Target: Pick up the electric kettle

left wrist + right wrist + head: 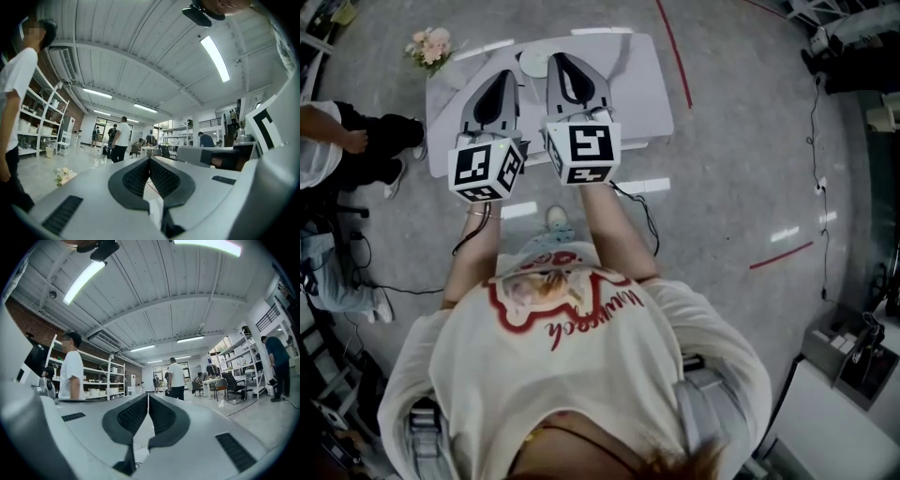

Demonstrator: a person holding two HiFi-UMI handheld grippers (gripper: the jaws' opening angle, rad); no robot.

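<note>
Both grippers are held level, side by side, over a small white table (642,94). My left gripper (506,75) has its jaws meeting at the tips, with nothing between them (150,159). My right gripper (557,58) is shut and empty too (148,396). A round pale object (531,62), probably the kettle's top, shows between the two gripper tips on the table. A silvery kettle-like shape (242,136) appears past the right gripper's marker cube in the left gripper view. The same shape (45,386) sits at the left of the right gripper view. Most of it is hidden.
A bunch of pale flowers (429,44) sits at the table's far left corner. A seated person (333,141) is to the left. Cables (394,286) and red tape lines (780,254) cross the grey floor. Shelves (101,380), desks and standing people (121,139) fill the room beyond.
</note>
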